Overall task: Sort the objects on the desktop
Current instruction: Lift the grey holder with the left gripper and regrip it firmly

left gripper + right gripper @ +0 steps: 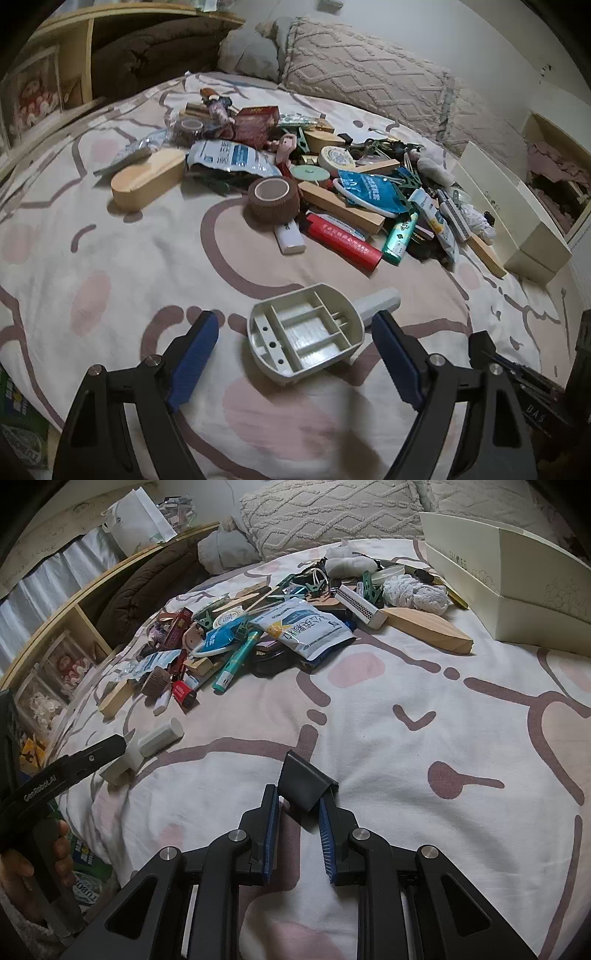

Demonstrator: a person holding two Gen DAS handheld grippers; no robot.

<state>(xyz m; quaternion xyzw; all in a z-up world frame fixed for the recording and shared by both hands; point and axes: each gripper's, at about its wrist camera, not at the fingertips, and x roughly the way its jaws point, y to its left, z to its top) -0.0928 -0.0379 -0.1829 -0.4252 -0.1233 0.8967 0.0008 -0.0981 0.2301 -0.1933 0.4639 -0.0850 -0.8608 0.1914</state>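
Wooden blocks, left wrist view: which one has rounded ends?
The pale wooden block at the pile's left edge, lying apart on the bedspread. The long wooden bar beside the brown tape roll has square-cut ends.

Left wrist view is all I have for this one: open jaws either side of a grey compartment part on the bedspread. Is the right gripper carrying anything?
Observer: Yes. The right gripper is shut on a black folded piece, which sticks out past its fingertips.
Operator: Is the person in sight anywhere?
Observer: Only a hand, wrapped around the handle of the left gripper at the left edge of the right wrist view.
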